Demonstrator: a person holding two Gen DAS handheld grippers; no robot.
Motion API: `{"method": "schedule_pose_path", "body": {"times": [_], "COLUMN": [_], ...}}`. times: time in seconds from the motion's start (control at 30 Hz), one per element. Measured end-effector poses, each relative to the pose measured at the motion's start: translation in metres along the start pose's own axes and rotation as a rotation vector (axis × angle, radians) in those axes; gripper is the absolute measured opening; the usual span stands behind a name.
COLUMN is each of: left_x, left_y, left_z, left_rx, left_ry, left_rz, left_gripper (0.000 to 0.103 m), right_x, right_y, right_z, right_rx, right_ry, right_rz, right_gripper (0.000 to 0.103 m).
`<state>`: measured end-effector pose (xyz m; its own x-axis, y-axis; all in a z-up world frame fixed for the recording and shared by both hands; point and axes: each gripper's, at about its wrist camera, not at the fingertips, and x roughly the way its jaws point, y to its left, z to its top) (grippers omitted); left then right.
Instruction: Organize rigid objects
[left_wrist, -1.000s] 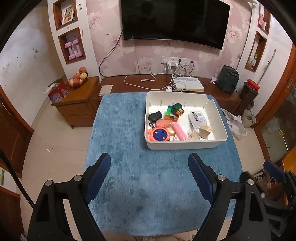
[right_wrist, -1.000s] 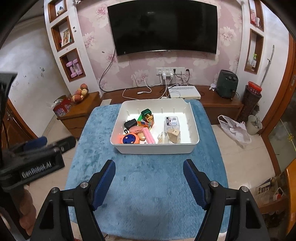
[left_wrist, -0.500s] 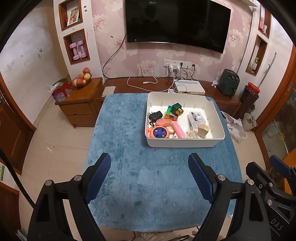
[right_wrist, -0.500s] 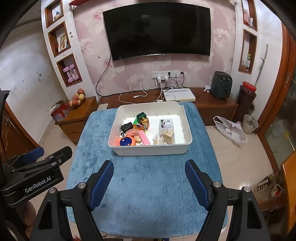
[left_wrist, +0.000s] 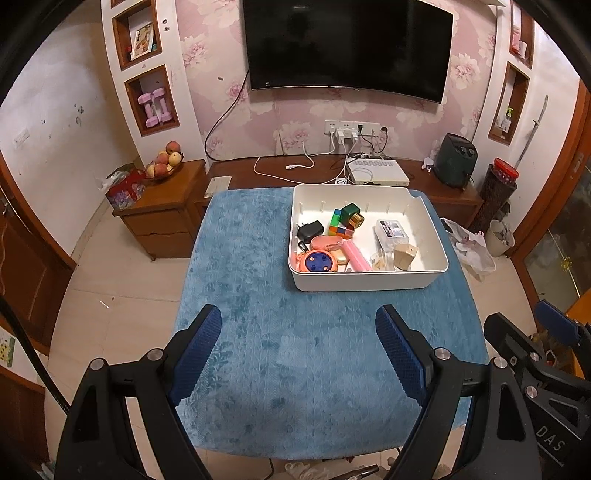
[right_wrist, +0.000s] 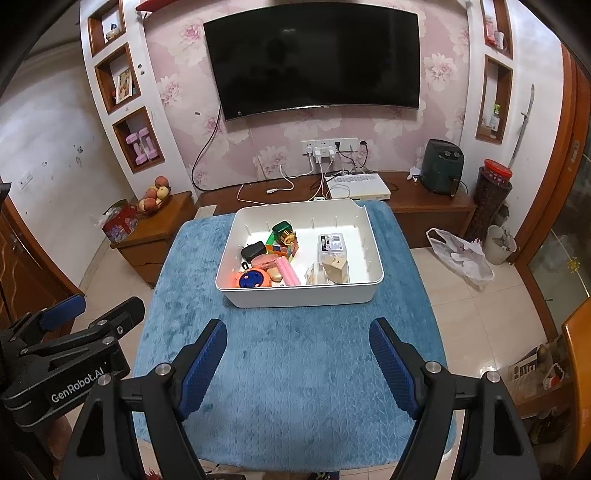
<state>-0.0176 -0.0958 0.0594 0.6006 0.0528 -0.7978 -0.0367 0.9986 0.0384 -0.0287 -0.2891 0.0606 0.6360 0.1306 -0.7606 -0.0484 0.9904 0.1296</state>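
A white bin stands on the far half of a blue-cloth table. It holds several small items: an orange round toy, a black adapter, coloured cubes, a green and gold item, a pink comb, a clear box and a wooden block. My left gripper is open and empty, high over the table's near half. My right gripper is open and empty, likewise held back from the bin.
A low wooden cabinet with a fruit bowl stands left of the table. A TV bench with a white box and cables runs behind it under the television. A plastic bag lies on the floor at right.
Both grippers have pulled back and risen from the bin, so the bin looks smaller and more of the room shows. Both stay open.
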Motion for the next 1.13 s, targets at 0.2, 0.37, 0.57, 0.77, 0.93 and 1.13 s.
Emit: {"method": "schedule_pose_path", "body": {"times": [0.2,0.37,0.57,0.77,0.93,1.13], "left_x": [0.0011,0.0014,0.0045,0.0048,0.0046,0.0051], "left_y": [-0.0003,0.0003,0.0013,0.0016,0.0016,0.0042], "left_z": [-0.0013,-0.0019,-0.0066,-0.0068,-0.0063,-0.0085], "left_rx": [0.0,0.001,0.001,0.003,0.0,0.0], "left_ry": [0.012,0.017,0.031,0.032,0.032,0.036], "left_rz": [-0.002,-0.006,-0.014,-0.013,-0.014,-0.012], "left_gripper": [0.088,0.088,0.088,0.088,0.088,0.088], "right_x": [0.0,0.0001,0.0013,0.0026,0.0032,0.0043], "right_y": [0.0011,0.0027,0.0046,0.005,0.0056,0.0054], "right_z": [0.0008,0.0007,0.0007,0.0008,0.0011,0.0011], "right_rx": [-0.009,-0.012,-0.015,-0.017,-0.018,-0.019], "right_ry": [0.005,0.007,0.011,0.019,0.019,0.023], "right_rz": [0.002,0.002,0.002,0.002,0.001,0.002], "right_gripper": [0.08,0.08,0.08,0.08,0.08,0.08]}}
